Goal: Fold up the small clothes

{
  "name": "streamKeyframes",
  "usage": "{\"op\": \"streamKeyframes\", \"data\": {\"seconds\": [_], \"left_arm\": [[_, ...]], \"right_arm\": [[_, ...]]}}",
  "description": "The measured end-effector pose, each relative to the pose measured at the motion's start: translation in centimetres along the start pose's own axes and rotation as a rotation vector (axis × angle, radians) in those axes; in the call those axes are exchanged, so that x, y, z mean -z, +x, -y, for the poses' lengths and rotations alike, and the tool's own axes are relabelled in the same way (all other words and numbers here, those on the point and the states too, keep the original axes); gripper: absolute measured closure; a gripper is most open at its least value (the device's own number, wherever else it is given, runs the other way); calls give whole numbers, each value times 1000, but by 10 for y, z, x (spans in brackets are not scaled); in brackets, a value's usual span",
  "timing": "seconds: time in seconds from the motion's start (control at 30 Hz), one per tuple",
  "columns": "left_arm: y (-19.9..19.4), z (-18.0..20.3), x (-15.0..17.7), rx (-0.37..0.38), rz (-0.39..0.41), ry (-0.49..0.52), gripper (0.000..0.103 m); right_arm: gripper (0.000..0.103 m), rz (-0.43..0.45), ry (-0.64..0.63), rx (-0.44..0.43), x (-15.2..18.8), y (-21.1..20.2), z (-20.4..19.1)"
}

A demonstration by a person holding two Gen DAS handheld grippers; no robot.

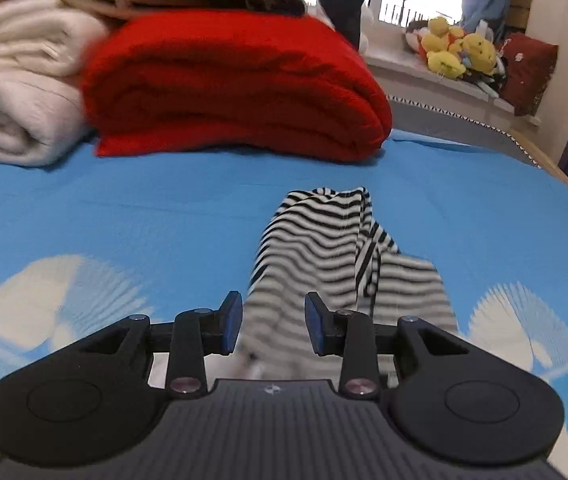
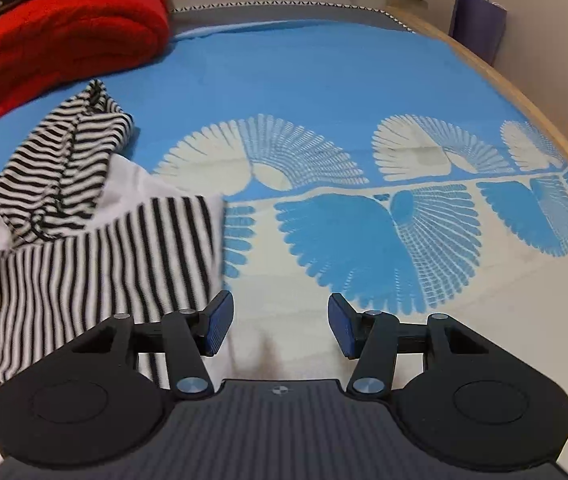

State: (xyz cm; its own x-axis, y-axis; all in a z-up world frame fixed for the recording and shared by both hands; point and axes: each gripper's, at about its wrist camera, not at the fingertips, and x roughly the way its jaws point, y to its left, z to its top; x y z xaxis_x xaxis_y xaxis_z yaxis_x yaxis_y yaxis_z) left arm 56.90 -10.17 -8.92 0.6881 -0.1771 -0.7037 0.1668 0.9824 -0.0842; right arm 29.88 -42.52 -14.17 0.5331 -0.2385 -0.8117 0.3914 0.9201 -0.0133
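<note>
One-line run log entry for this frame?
left gripper open, over striped garment | right gripper open, beside garment | garment crumpled on bedsheet

Your left gripper [image 1: 273, 322] points forward and slightly down, its two blue-padded fingers [image 1: 231, 320] parted with a clear gap between them. Your right gripper [image 2: 280, 324] sits level in much the same pose, fingers [image 2: 342, 326] spread a little wider and nothing between them. The left view is blurred near the tips, so whether its pads touch anything is hard to tell.
</note>
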Motion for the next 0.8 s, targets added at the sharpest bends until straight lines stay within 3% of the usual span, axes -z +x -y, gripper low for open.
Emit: {"op": "streamKeyframes", "data": {"seconds": [0.2, 0.37, 0.5, 0.53, 0.6, 0.63, 0.7, 0.8], "left_arm": [[108, 4, -57, 43, -56, -145, 63], [179, 8, -86, -17, -100, -196, 31], [211, 7, -90, -26, -156, -223, 32], [213, 6, -87, -15, -163, -222, 36], [216, 8, -86, 23, -177, -195, 87], [215, 9, -86, 39, -185, -176, 102], [195, 12, -87, 61, -127, -133, 102], [141, 19, -85, 182, -34, -54, 102]], "right_arm": [[48, -10, 37, -28, -2, 6, 12], [48, -35, 39, -51, -1, 14, 9], [48, -42, 36, -53, -1, 17, 8], [48, -41, 40, -50, -1, 17, 8], [48, -39, 45, -44, -2, 17, 9], [48, -37, 47, -42, -2, 16, 9], [48, -31, 51, -50, -3, 13, 9], [48, -13, 58, -59, -7, 6, 8]]}}
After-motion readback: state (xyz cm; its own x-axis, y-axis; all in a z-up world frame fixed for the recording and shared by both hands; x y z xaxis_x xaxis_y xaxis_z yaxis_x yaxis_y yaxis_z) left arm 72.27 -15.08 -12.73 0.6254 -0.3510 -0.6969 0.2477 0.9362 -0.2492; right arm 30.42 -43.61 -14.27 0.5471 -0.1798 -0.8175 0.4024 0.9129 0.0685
